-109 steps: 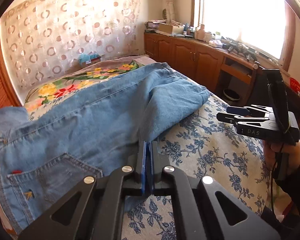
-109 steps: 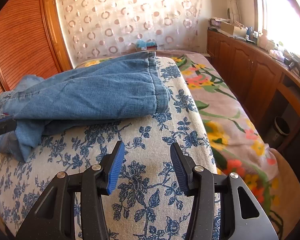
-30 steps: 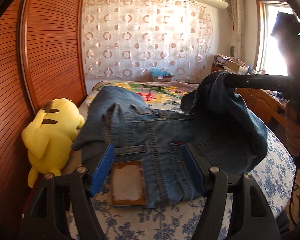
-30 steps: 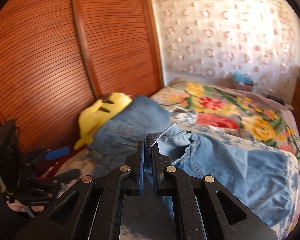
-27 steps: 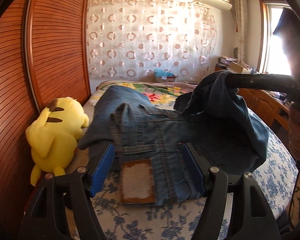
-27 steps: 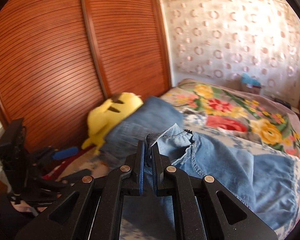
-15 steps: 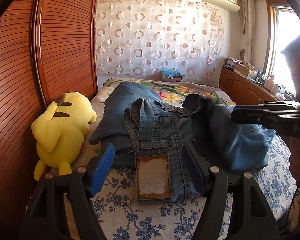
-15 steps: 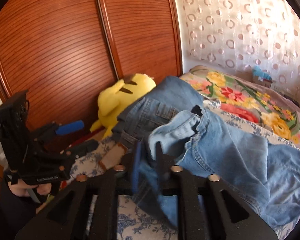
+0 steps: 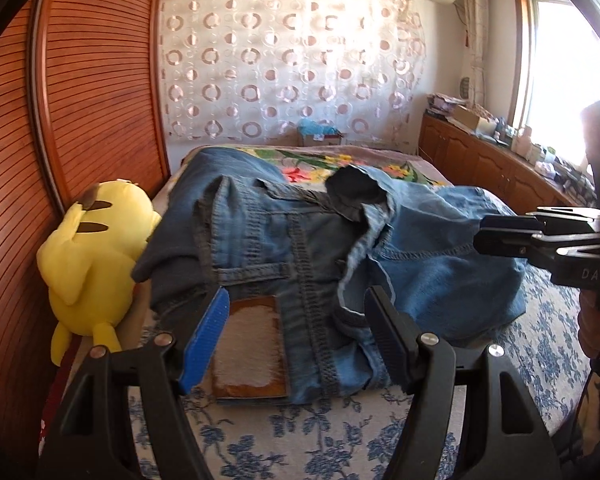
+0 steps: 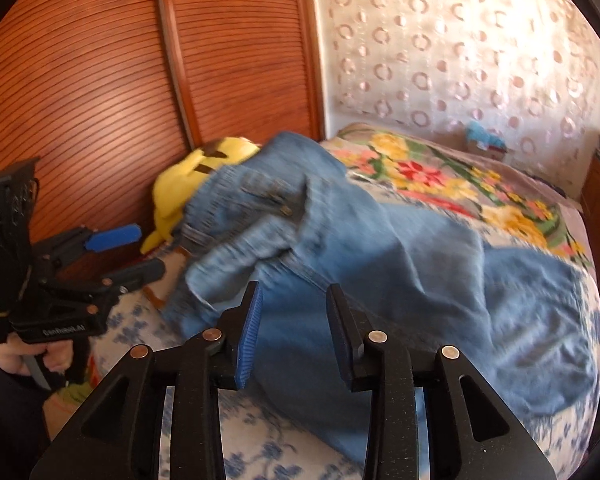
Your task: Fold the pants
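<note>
Now left tongs (image 9: 296,332) agape, level over jeans (image 9: 340,248) waistband; right tongs (image 10: 294,332) agape, empty.

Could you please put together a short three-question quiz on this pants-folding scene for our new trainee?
1. True or false: the right hand-held gripper is clamped on the jeans.
2. What lies at the jeans' left edge, against the wooden wardrobe doors? A) a yellow plush toy B) a pillow C) a book
3. Fill in: the left hand-held gripper is ____, with the waistband's leather patch just ahead of it.

Key: 1 false, it is open and holds nothing; 2 A, the yellow plush toy; 3 open.
</note>
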Demonstrator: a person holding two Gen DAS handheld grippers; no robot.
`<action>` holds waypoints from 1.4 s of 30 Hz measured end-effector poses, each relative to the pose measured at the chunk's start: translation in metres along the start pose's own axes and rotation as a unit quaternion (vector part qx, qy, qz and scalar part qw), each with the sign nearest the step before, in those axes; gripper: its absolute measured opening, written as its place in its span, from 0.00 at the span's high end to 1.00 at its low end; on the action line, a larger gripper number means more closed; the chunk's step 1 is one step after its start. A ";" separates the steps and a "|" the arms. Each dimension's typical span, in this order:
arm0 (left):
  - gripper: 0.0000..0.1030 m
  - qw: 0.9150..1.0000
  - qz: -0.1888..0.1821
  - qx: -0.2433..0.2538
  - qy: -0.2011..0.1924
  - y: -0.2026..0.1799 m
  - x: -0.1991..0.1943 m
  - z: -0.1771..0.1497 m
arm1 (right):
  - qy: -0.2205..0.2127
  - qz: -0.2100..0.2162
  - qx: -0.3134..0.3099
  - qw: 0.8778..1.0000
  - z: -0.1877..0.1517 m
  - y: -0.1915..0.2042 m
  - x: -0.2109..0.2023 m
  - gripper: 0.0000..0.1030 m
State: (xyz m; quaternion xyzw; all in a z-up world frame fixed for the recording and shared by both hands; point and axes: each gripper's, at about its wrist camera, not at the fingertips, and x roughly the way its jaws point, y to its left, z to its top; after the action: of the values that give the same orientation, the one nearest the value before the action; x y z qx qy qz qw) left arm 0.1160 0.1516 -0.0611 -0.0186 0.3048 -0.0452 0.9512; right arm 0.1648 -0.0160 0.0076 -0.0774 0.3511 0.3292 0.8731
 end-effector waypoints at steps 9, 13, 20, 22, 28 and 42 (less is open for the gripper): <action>0.32 1.000 -0.021 0.022 0.002 -0.026 0.005 -0.002 | 0.016 -0.049 0.021 0.998 -0.039 -0.029 -0.006 0.62; 0.41 0.999 -0.034 0.039 0.002 -0.042 0.006 -0.001 | 0.012 -0.059 0.028 0.998 -0.052 -0.035 -0.012 0.60; 0.60 0.996 -0.050 0.067 0.018 -0.060 0.020 0.001 | -0.006 -0.081 0.048 0.996 -0.072 -0.045 -0.034 0.52; 0.63 0.996 -0.046 0.069 0.028 -0.061 0.027 0.002 | -0.008 -0.084 0.056 0.995 -0.077 -0.051 -0.038 0.50; 0.77 0.996 -0.031 0.070 0.055 -0.060 0.046 0.000 | 0.006 -0.097 0.070 0.993 -0.092 -0.064 -0.035 0.49; 1.00 0.998 -0.044 0.033 -0.028 -0.035 -0.027 0.023 | 0.015 -0.103 0.097 0.990 -0.118 -0.078 -0.032 0.48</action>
State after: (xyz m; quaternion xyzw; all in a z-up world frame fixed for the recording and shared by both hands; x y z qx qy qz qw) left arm 0.1049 0.1193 -0.0247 -0.0021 0.2750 -0.0962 0.9566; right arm 0.1305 -0.1361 -0.0662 -0.0334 0.3849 0.2006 0.9003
